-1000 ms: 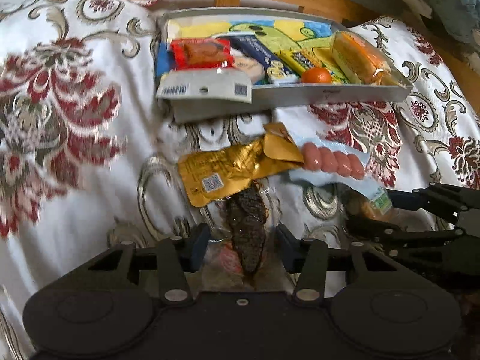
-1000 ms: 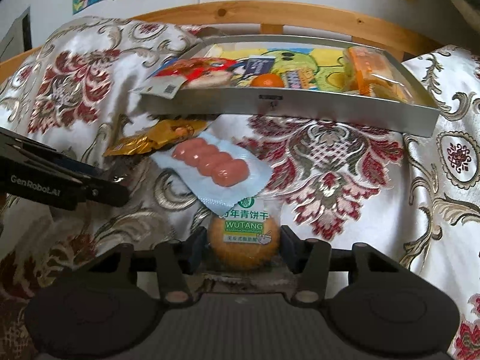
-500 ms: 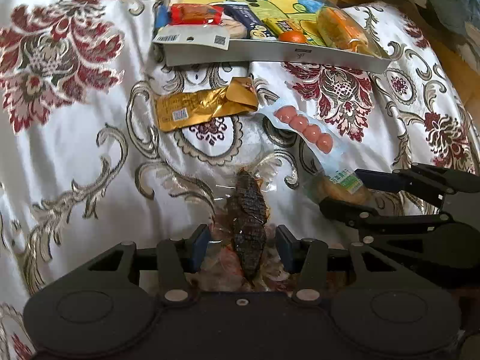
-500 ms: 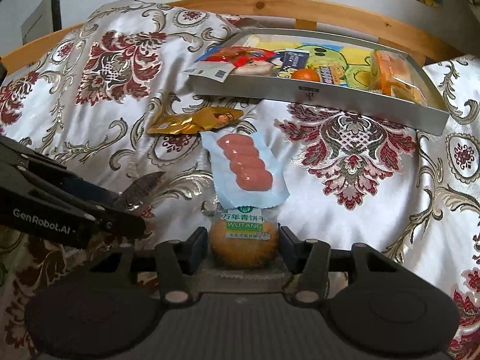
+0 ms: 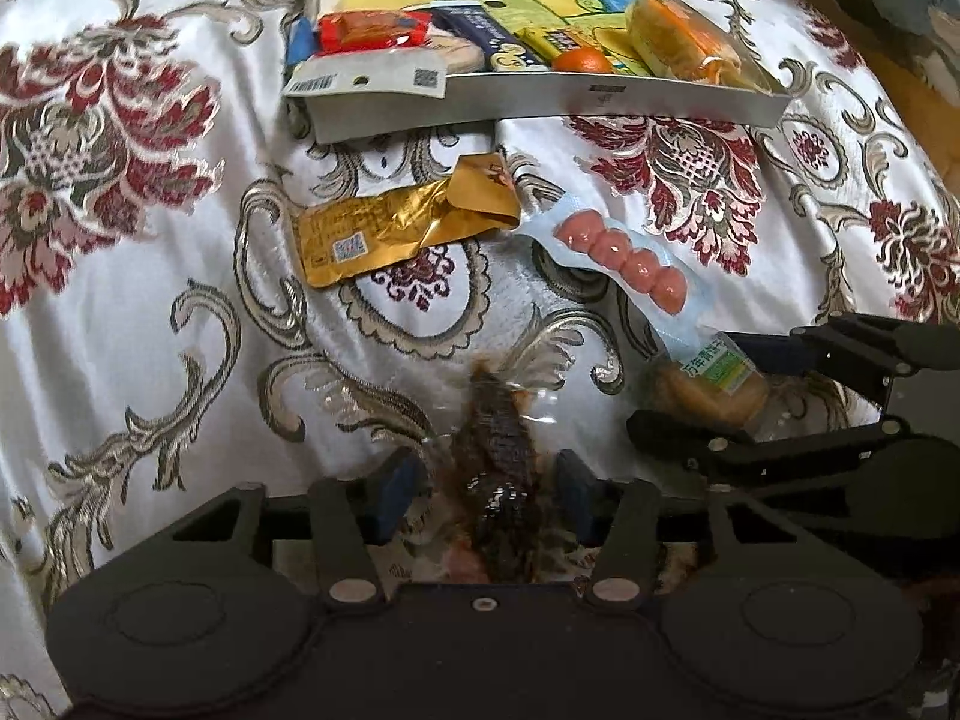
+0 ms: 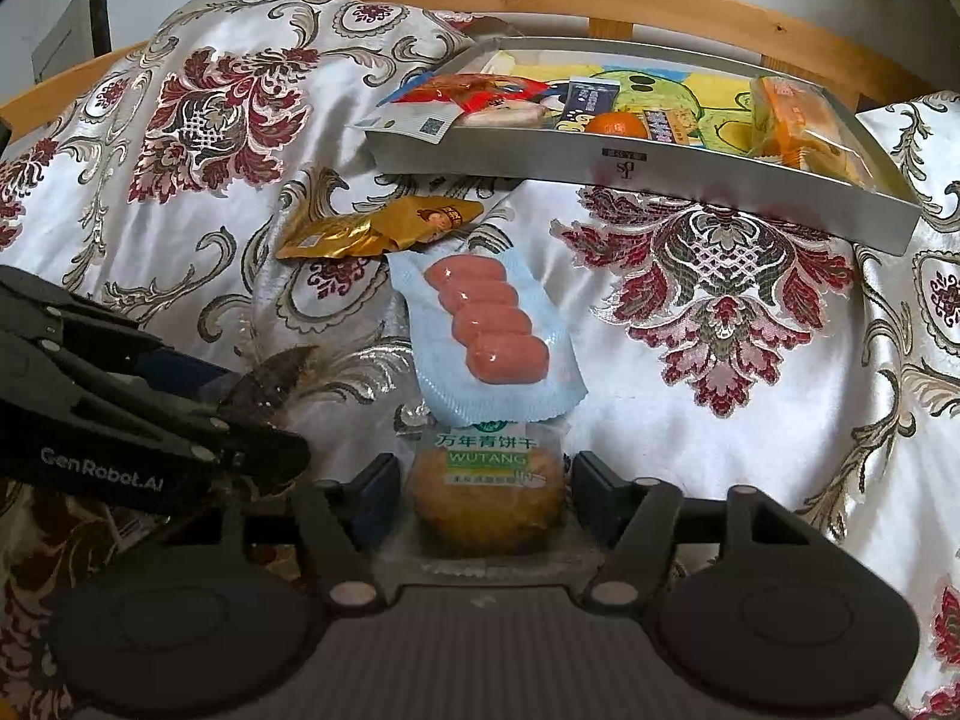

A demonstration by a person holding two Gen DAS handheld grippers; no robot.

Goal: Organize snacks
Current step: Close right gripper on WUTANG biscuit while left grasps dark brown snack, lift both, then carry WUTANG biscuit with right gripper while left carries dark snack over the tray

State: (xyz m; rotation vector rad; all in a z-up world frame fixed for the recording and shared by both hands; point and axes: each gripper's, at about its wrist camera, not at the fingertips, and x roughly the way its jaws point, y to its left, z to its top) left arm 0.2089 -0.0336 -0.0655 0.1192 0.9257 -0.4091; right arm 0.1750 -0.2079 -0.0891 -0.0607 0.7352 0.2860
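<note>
Change: both views sit nearer the tray (image 5: 600,97) than half a second ago.
Left gripper (image 5: 483,495): clamped on dried-fish pack (image 5: 498,468), lifted for carrying.
Right gripper (image 6: 486,495): closed around biscuit pack (image 6: 487,495).
Bedspread (image 6: 690,420): sausage pack (image 6: 486,324), gold packet (image 6: 378,228) lie loose, awaiting the tray.

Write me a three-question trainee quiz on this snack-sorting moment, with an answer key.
1. True or false: the small orange fruit lies on the bedspread, outside the grey tray.
2. Which snack sits between the fingers of the right gripper? A) gold foil packet B) round biscuit pack C) sausage pack
3. Fill in: the left gripper has the ____ snack in clear wrap between its fingers.

Key: 1 false, it is inside the tray; 2 B; 3 dark.
</note>
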